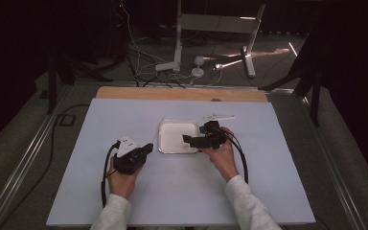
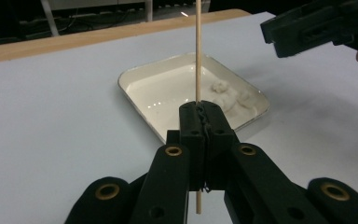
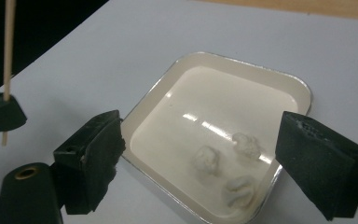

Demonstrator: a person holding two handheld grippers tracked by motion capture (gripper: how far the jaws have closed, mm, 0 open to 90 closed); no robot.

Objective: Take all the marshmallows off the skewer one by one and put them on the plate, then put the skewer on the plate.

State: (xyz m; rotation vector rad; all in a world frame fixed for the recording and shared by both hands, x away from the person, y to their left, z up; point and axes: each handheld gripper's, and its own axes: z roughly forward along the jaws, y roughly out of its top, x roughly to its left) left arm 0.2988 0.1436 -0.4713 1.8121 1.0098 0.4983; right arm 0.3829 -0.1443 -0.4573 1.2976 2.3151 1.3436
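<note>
A white square tray sits at the middle of the table and holds three white lumps. My left gripper is shut on a thin wooden skewer, which stands upright between its jaws, just left of the tray. In the high view the left gripper rests near the tray's left edge. My right gripper is open and hovers over the tray, its jaws spread on either side of the lumps. From above, the right gripper reaches over the tray's right side.
A white sheet covers the table, with a wooden strip along the far edge. Behind the table, cables and a white stand lie on the floor. The other gripper hangs at the upper right of the left gripper view.
</note>
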